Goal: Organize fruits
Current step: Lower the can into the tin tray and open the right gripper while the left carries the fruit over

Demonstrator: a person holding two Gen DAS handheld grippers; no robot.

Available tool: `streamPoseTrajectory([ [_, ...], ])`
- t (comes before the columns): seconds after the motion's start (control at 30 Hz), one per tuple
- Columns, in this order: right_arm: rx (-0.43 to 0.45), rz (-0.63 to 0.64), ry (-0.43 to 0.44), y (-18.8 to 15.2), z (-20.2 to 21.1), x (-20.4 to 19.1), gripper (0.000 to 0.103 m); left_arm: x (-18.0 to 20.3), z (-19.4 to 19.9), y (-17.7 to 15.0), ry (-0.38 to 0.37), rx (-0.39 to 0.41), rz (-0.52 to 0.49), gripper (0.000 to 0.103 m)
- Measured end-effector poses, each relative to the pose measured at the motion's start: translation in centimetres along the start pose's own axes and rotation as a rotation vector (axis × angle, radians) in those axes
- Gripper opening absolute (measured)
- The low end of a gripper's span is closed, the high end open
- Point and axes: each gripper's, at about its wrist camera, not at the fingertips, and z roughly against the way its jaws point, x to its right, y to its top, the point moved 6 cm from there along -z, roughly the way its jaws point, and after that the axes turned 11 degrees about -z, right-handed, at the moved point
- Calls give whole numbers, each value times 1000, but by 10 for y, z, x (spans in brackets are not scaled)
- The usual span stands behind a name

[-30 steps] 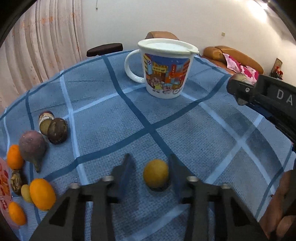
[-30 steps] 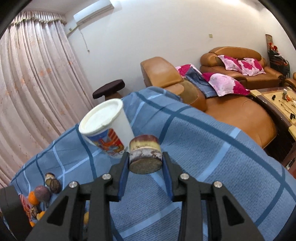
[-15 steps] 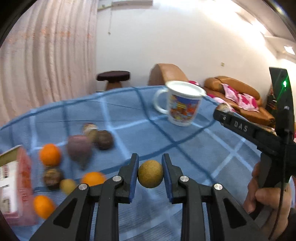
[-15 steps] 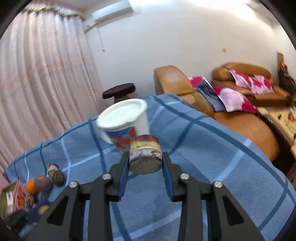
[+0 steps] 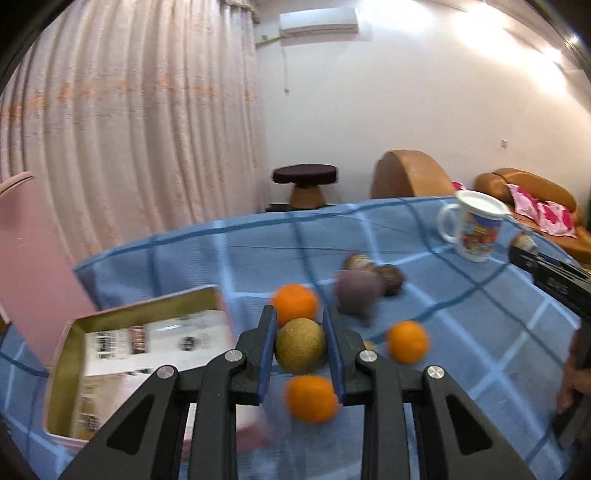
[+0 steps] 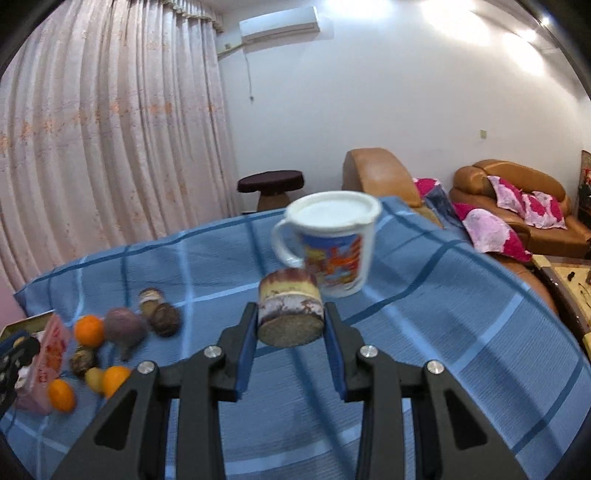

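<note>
The left wrist view shows the left hand-held gripper point(image 5: 300, 341) closed on a round yellow-brown fruit point(image 5: 300, 350), its blue pads pressing both sides and holding it above the table point(image 5: 184, 266). Only this view looks into the open box point(image 5: 144, 354), which lies just left of the gripper with printed paper inside and a pink lid point(image 5: 33, 266) standing up behind it. Three oranges point(image 5: 295, 303) lie near the gripper, one beyond the held fruit, one below it and one to its right; a purple fruit point(image 5: 356, 290) and two dark brown fruits point(image 5: 391, 278) lie further back. At the right edge, part of the right hand-held gripper point(image 5: 554, 280) and the person's fingers point(image 5: 570, 373) appear. The right wrist view shows what that gripper carries: the right hand-held gripper point(image 6: 290, 325) is clamped on a short round piece point(image 6: 290, 312) with dark, cream and purple bands and a flat speckled face, held clear of the table. Directly behind it stands a white mug point(image 6: 334, 245) with a lid and cartoon print, seen small and far right in the left view. The table carries a blue checked cloth point(image 6: 443, 350). The room has pale pink curtains point(image 6: 110, 129), a white wall point(image 6: 369, 92) with an air conditioner point(image 6: 279, 22), a dark round stool point(image 6: 271, 184) and tan sofas point(image 6: 517, 206) with pink cushions.
</note>
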Motion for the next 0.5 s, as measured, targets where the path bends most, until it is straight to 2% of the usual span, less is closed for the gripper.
streamPoseTrajectory([
  [0.2,-54,-9,118,-23,7,-65,37,-58,3,-16,69,-8,66,27],
  [0.5,-93,94,293,-57,10,-194,37,-118,7,-40,157,-55,137,27],
])
